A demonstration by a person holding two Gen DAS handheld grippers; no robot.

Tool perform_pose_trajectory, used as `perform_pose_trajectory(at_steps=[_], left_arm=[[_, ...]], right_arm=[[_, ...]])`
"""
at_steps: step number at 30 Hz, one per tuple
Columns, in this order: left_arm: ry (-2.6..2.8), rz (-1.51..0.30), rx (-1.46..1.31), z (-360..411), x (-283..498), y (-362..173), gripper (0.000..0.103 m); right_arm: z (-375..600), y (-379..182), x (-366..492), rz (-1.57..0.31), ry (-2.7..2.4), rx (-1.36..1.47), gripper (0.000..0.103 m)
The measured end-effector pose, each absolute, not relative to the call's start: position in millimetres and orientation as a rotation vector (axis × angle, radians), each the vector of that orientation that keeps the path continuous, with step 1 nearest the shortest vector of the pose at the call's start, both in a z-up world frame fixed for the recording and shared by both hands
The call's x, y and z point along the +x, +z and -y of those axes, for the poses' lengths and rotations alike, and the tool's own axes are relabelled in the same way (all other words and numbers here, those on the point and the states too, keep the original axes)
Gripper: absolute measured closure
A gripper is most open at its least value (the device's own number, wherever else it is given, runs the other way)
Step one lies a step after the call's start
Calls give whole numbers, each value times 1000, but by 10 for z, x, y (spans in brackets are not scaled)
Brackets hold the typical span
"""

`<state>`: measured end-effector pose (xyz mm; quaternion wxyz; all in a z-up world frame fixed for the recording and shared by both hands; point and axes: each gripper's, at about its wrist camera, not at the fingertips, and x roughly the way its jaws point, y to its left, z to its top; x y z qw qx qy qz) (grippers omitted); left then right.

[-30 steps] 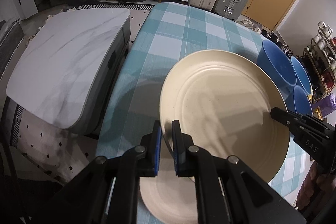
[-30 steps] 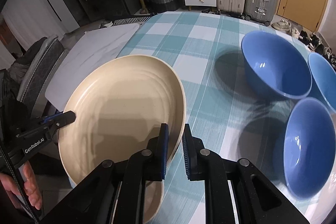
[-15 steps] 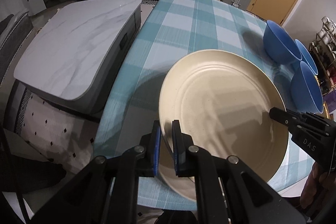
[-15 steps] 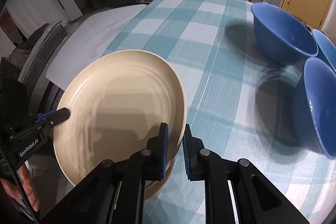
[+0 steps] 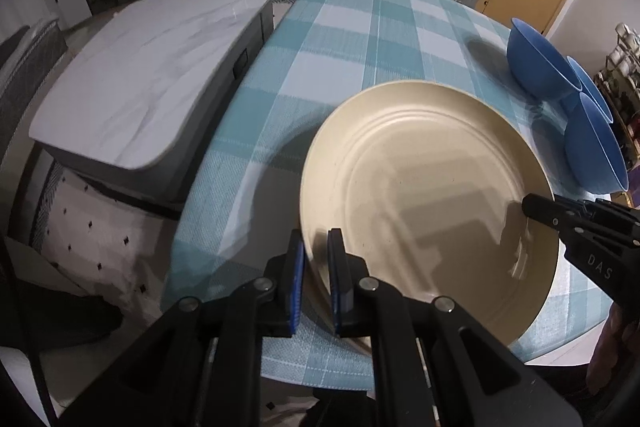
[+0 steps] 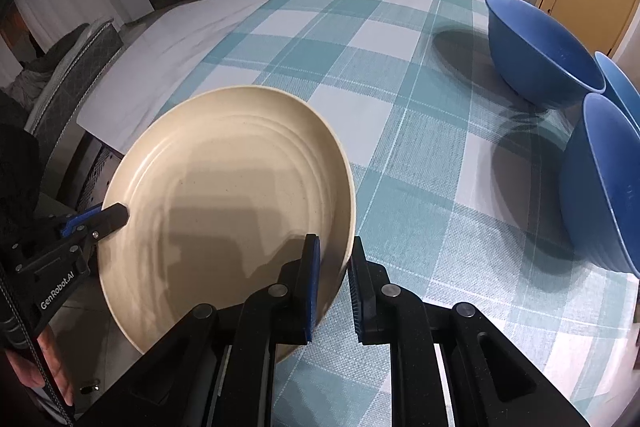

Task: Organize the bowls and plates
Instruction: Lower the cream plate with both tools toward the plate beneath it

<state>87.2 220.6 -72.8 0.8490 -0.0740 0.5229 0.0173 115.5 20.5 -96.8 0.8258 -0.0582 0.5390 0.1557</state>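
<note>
Checked tablecloth (image 6: 420, 163), "GenRobot.AI" left hand-held gripper (image 6: 116, 217) gripping plate (image 6: 224, 211)

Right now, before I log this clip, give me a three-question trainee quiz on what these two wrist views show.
1. True or false: the cream plate is gripped by both the left gripper and the right gripper.
2. How many blue bowls are on the checked tablecloth?
3. Multiple choice: the bowls sit A) stacked together, B) upright, close together, C) upside down.

Key: 1 true, on opposite rims. 2 three. 3 B.
</note>
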Motion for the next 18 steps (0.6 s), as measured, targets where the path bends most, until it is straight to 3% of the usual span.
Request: perform_pose_trajectory(at_steps=[11,18], left_arm=[[84,-1044,-62,-2078,774,-765,94],[98,-1024,-55,-2033,749,-775,87]], right_arm=[[-261,-1038,1088,-1128,326,-192,88],[-292,-1040,1076,-1122,326,-224,88]])
